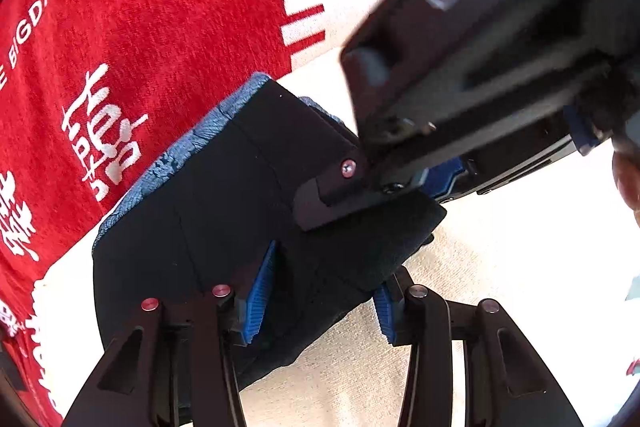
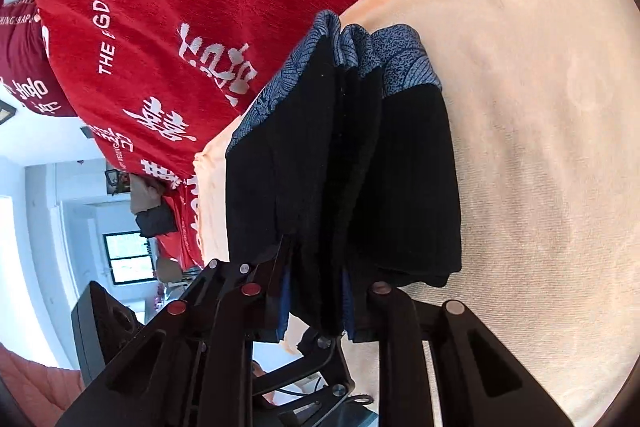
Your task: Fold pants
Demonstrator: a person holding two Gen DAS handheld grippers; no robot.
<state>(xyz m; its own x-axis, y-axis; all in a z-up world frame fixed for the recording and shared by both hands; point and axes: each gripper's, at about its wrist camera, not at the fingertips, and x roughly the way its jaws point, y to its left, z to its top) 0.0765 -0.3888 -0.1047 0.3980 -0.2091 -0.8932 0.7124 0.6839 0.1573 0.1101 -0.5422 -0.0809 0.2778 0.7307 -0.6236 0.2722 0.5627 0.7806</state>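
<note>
- Along the left of both views lies a red blanket with white lettering [image 1: 160,7]. It has been kept back from the working area, so the folding happens on bare cloth beside it.
- Just right of the blanket's edge, the black pants [image 1: 208,207] rest on the cream towel [image 1: 480,287] as a compact, several-layered bundle. A blue patterned band shows at the bundle's far end.
- The left gripper [image 1: 324,307] straddles the near end of the bundle. Its blue pads [image 1: 260,299] stand on either side of the fold with a dark sliver of slack, so I read it as let go rather than pinching. That would suit a fold already laid down.
- The right gripper [image 2: 316,291] is clenched on the near edges of the pants, with black cloth packed tight between its pads. In the left wrist view its body crosses over the bundle, likely to pin the layers so they cannot spring apart.
- To the right the towel is bare, which leaves room to square or slide the stack.
- By my reading the folding is close to done, and the remaining risk is the layers fanning out on release.
</note>
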